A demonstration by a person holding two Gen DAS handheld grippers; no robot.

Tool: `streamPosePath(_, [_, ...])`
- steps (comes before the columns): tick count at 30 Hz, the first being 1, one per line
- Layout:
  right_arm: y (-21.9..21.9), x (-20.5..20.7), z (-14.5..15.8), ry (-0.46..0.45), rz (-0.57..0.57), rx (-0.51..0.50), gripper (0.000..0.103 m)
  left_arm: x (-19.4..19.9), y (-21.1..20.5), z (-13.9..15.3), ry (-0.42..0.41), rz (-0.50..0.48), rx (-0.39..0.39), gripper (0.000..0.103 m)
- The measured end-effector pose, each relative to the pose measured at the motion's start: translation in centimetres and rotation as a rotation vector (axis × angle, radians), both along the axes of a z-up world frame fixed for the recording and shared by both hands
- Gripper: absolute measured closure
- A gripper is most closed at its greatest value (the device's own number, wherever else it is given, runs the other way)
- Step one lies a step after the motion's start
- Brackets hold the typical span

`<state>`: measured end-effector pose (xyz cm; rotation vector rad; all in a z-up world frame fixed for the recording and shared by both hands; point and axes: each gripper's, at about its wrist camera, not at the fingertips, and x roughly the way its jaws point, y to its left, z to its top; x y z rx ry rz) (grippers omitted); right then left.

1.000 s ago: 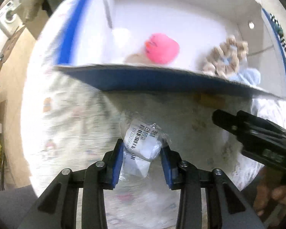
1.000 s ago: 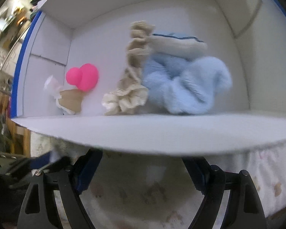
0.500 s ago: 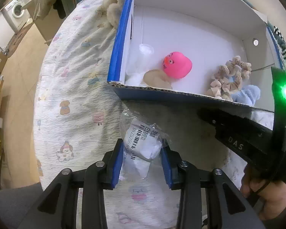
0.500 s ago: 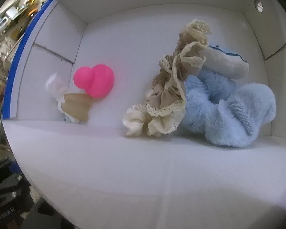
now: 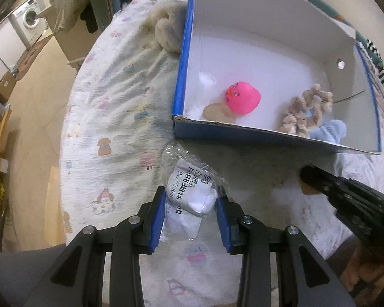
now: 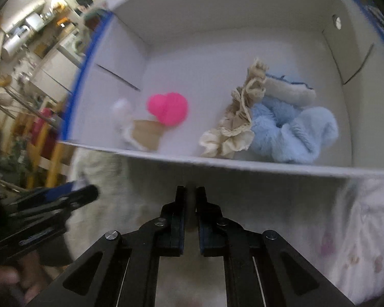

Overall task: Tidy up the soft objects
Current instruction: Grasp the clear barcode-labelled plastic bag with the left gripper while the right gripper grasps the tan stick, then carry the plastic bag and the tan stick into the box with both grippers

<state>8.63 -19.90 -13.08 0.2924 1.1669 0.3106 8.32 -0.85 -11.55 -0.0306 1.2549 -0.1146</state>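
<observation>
L gripper [image 5: 190, 204] jaws clamped plastic packet [image 5: 192, 192] w/ barcode label, held over bed just outside box [image 5: 243, 130] front wall. R gripper [image 6: 190, 204] jaws pinched nearly together, nothing visibly between. Risk: slick film slipping out, or packet snagging box wall.

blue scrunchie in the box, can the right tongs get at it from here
Probably not straight on: the right tongs sit shut and low, below the box's near wall, with the blue scrunchie behind it. Raised above that wall, the open top looks free.
</observation>
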Motion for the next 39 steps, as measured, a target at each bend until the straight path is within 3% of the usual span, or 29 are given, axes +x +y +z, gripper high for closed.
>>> streamPosePath(8, [-3.9,-3.3,6.4,-0.11,-0.043,0.237,0.093,-1.6,-0.3,4.8,-0.12,-0.023,-0.032,0.069])
streamPosePath(19, [-7.9,-1.2,11.2,-0.217,-0.079,0.186,0.093,1.7,-2.8,7.4,-0.141,-0.043,-0.039,0.069])
streamPosePath(29, [-8.7,2.6,9.2,-0.218,-0.136,0.143,0.093,5.9,-5.7,8.4,-0.162,-0.078,-0.027,0.069])
streamPosePath(39, [-8.7,3.9,6.5,-0.142,-0.178,0.101,0.093,8.4,-8.5,5.2,-0.173,-0.131,-0.022,0.069])
